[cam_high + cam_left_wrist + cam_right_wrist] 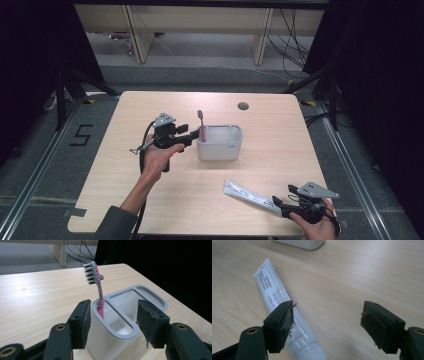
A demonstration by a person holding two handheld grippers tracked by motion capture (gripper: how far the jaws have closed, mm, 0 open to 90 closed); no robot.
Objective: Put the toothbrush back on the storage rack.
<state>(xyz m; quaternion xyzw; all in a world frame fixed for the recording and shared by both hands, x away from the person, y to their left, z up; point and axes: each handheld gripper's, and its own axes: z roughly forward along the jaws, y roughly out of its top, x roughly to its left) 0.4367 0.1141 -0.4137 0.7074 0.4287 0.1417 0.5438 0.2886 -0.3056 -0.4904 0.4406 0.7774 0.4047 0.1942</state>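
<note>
A pink and grey toothbrush (99, 291) stands bristles up, leaning in the narrow end compartment of a white holder (152, 295) with a grey rim. My left gripper (112, 322) is open, its jaws standing either side of that end of the holder without touching the brush. In the high view the left gripper (194, 135) is at the left end of the holder (222, 148), where the toothbrush (201, 124) rises. A white toothpaste tube (274, 295) lies flat on the table. My right gripper (327, 322) is open just above it, its left jaw over the tube (248, 195).
The light wooden table (150, 200) has a round cable hole (243, 106) at the back. The right gripper (281, 205) is close to the table's front right edge. The holder's wide compartment (130, 302) looks empty. Floor and shelving lie beyond the table.
</note>
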